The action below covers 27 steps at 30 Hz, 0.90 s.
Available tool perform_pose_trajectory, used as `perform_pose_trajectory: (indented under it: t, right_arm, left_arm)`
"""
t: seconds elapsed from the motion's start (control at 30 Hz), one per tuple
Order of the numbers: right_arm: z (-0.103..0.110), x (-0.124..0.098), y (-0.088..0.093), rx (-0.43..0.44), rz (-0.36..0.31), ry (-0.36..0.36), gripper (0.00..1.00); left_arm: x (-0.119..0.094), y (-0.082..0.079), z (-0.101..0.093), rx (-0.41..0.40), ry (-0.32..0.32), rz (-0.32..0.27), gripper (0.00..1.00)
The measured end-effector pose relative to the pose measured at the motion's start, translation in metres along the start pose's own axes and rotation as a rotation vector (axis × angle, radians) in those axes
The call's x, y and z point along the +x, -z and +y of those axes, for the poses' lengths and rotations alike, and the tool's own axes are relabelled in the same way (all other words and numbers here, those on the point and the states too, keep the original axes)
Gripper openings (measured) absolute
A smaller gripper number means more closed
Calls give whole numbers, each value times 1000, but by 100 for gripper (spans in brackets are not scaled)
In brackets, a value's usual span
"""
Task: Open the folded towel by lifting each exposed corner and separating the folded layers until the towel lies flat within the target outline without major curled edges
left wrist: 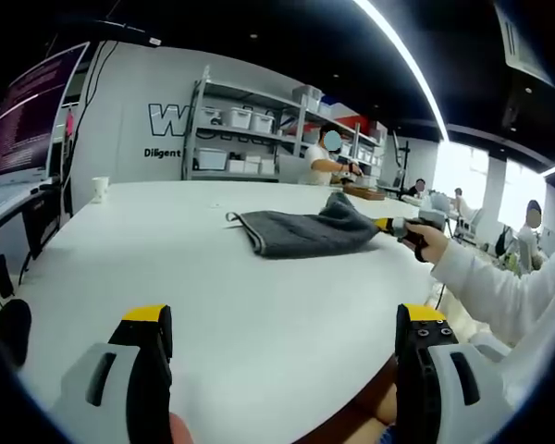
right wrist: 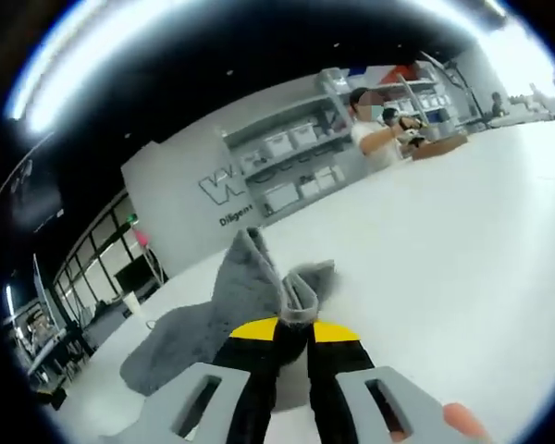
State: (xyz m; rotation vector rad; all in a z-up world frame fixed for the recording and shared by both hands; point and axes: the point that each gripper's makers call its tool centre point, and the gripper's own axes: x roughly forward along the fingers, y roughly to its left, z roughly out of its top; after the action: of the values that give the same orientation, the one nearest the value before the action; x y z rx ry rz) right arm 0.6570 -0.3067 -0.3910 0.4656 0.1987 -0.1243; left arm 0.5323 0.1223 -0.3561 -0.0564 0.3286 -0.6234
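Note:
A dark grey towel [left wrist: 310,231] lies folded on the white table [left wrist: 213,277], with its right corner raised. My right gripper [left wrist: 388,225] comes in from the right, held by a hand in a white sleeve, and pinches that raised corner. In the right gripper view the yellow-tipped jaws are shut on the grey towel [right wrist: 245,287], which bunches up above the right gripper [right wrist: 294,331] and trails down to the left. My left gripper [left wrist: 282,319] hovers low over the near table, well short of the towel, its jaws wide apart with nothing between them.
A paper cup [left wrist: 100,189] stands at the table's far left. A monitor [left wrist: 28,111] rises at the left edge. Shelving with white bins [left wrist: 250,139] lines the back wall. A person [left wrist: 328,162] works at the far end of the table, with others seated to the right.

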Motion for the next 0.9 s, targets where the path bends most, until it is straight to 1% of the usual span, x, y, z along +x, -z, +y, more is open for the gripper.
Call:
perform_pose_trajectory:
  t: [0.1, 0.2, 0.27, 0.33, 0.37, 0.43, 0.47, 0.53, 0.57, 0.6, 0.63, 0.7, 0.73, 0.83, 0.87, 0.9]
  right_arm:
    - [-5, -4, 10, -21, 48, 2, 9]
    - [-9, -7, 13, -34, 69, -2, 12]
    - [-14, -11, 13, -50, 80, 13, 20]
    - [-21, -15, 9, -104, 90, 30, 30]
    - [-23, -16, 3, -141, 86, 24, 36]
    - [-18, -23, -6, -229, 70, -8, 46]
    - [-15, -27, -10, -284, 67, -22, 52]
    - [-8, -37, -15, -423, 77, -48, 63]
    - [-5, -44, -17, -531, 92, -62, 70]
    - [-2, -49, -17, -602, 105, -79, 73]
    - [1, -54, -15, -655, 123, -99, 74]
    - [8, -65, -11, -706, 148, -159, 76]
    - [9, -67, -10, -709, 152, -167, 77]
    - [15, -78, -3, -747, 180, -214, 86]
    - [17, -89, 5, -779, 224, -246, 89]
    - [15, -92, 7, -803, 235, -247, 90]
  left_arm:
    - [0, 0, -1, -1, 3, 0, 100]
    - [0, 0, -1, -2, 3, -1, 100]
    - [0, 0, 0, -2, 2, 2, 100]
    - [0, 1, -1, -1, 2, 2, 100]
    - [0, 1, -1, 0, 2, 2, 100]
    - [0, 0, 0, 1, 1, 2, 100]
    - [0, 1, 0, 2, 0, 2, 100]
    - [0, 1, 0, 2, -1, 5, 100]
    - [0, 1, 0, 2, -1, 6, 100]
    - [1, 2, 0, 3, -1, 7, 100]
    - [1, 2, -1, 3, 0, 8, 100]
    - [1, 1, -3, 8, 3, 8, 100]
    - [1, 1, -3, 10, 4, 9, 100]
    - [1, 2, -4, 15, 5, 12, 100]
    - [2, 3, -4, 15, 3, 15, 100]
    - [2, 3, -3, 17, 1, 17, 100]
